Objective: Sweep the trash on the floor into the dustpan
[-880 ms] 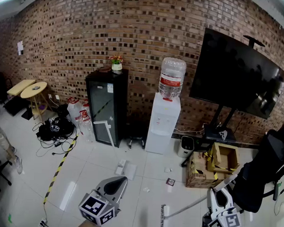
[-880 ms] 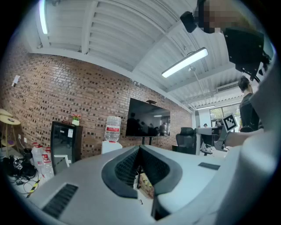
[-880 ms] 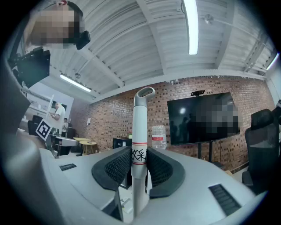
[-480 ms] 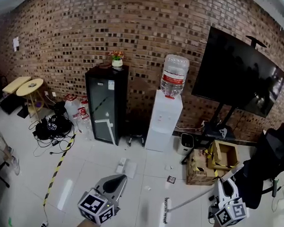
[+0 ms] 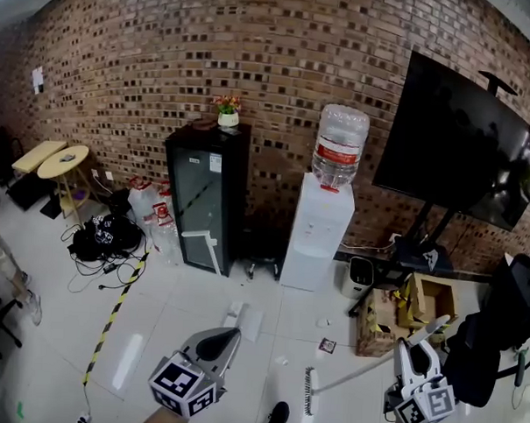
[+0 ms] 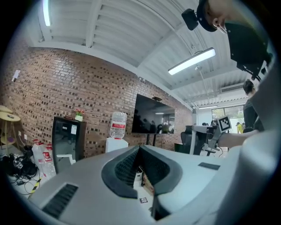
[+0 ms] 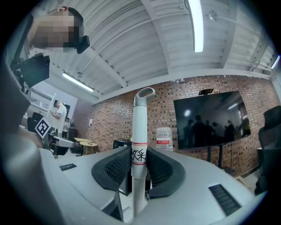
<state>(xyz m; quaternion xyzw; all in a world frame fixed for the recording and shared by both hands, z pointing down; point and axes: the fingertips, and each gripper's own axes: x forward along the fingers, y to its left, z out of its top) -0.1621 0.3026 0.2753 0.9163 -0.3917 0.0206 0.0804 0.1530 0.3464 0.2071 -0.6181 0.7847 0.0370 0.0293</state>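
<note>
Down at the bottom edge, the toe of the person's dark shoe (image 5: 277, 417) pokes onto the white floor (image 5: 154, 333). The left gripper (image 5: 227, 335) points forward just left of it, jaws drawn together at the tips with nothing between them, and its own view looks past them to the far wall. Over on the right, the right gripper (image 5: 413, 349) has its jaws clamped on the broom's white handle (image 7: 139, 127), just at the red-edged label. The handle slants down and left to the broom head (image 5: 308, 392), which sits on the tiles between the two grippers. And there's the trash, just beyond the bristles: a pale scrap (image 5: 281, 360), a small dark square (image 5: 327, 345) to its right, and another pale bit (image 5: 323, 323) a little further out. Left of those lies a flat white item (image 5: 245, 319), too small to identify. A cardboard box (image 5: 376, 329) sits open on the right, near the handle's upper end, and a yellow-and-black tape line (image 5: 116, 309) runs along the floor on the left. Further back stand a black cabinet (image 5: 204, 195) and a white water dispenser (image 5: 317, 230), side by side. A big dark screen (image 5: 465, 149) is on its stand to the right, all against the brick wall (image 5: 167, 53).
</note>
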